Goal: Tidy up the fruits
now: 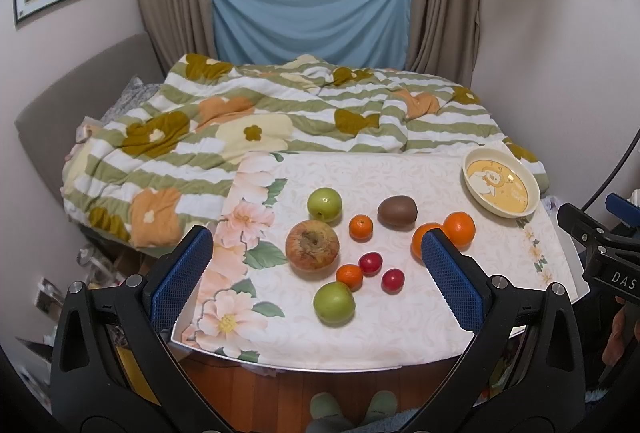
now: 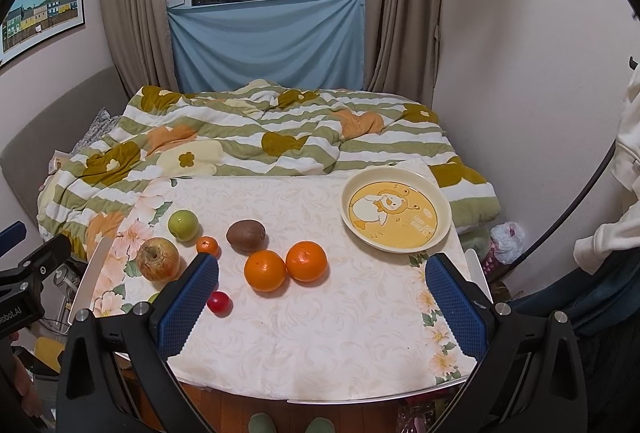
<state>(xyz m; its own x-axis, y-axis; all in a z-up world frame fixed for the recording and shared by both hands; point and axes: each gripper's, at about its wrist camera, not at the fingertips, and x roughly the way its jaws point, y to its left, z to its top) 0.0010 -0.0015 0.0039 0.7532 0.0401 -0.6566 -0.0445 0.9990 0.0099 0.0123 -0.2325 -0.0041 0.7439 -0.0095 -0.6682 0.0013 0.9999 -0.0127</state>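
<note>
a: how are the hands set?
b: left gripper (image 1: pixel 316 275) and right gripper (image 2: pixel 322 303) both hover level above the near edge of the surface (image 2: pixel 320 345), jaws wide, holding nothing.
a: and the fruit?
b: round, glossy oranges (image 2: pixel 286 267), a fuzzy kiwi (image 2: pixel 245 234), a wrinkled apple (image 1: pixel 312 244), all on patterned cloth; the smooth plate (image 2: pixel 440 233) sits far right.

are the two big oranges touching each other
Touching. The right wrist view shows the left orange and the right orange side by side with their edges meeting and no tablecloth visible between them.
</note>
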